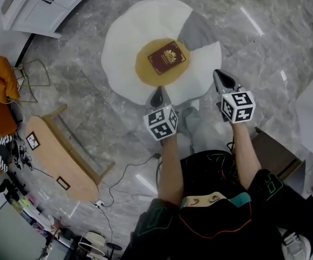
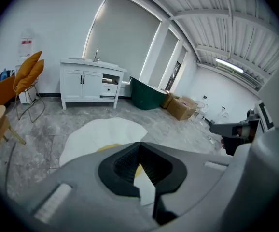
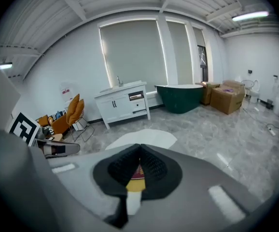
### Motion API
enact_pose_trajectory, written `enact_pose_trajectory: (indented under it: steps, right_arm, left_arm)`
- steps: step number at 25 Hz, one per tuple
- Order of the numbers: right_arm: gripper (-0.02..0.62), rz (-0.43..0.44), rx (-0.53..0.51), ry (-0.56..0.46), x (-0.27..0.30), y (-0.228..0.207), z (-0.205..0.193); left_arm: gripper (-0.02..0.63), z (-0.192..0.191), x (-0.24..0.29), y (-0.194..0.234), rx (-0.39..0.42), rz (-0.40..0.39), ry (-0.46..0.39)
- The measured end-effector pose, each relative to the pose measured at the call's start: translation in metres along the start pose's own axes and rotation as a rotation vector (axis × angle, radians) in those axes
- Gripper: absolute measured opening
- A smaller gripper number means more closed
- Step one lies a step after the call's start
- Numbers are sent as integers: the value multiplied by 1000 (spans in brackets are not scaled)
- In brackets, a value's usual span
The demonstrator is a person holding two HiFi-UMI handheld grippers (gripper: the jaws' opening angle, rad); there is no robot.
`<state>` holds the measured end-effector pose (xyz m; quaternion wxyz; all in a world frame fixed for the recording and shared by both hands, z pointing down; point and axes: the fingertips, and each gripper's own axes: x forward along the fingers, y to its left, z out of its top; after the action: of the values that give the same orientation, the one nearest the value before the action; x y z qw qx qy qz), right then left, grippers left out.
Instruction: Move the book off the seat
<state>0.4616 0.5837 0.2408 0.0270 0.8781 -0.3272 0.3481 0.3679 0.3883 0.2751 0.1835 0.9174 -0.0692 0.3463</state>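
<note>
With left gripper (image 1: 157,93) and right gripper (image 1: 222,78) both clenched empty, open one and lift the book (image 1: 167,58) by its near edge, clear of the seat (image 1: 125,39).

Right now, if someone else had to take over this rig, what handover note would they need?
Left gripper: jaws together, holding nothing, seen at the near edge of the seat.
Right gripper: jaws together, holding nothing, at the seat's near right side.
Book: lies flat in the middle of the seat, apart from both grippers.
Done: nothing yet; the book is not gripped.
Left: open a gripper's jaws, take hold of the book, carry it off the seat.
</note>
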Motion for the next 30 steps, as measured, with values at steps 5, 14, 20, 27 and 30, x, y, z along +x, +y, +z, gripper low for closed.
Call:
enact_pose_trajectory:
  steps: [5, 14, 20, 27, 30]
  right_arm:
    - [3, 76, -15, 66, 53, -7, -14]
    - [3, 149, -90, 177, 155, 9, -62]
    - [3, 134, -96, 263, 230, -1, -126]
    - [3, 99, -93, 307, 293, -15, -182]
    - [3, 78, -121, 331, 306, -21, -198]
  left_arm:
    - [11, -5, 37, 16, 10, 40, 40]
    - [11, -51, 136, 58, -3, -25, 130]
    - [11, -105, 203, 102, -117, -22, 168]
    - [12, -166, 259, 126, -107, -66, 218]
    - [14, -174, 276, 131, -119, -80, 212]
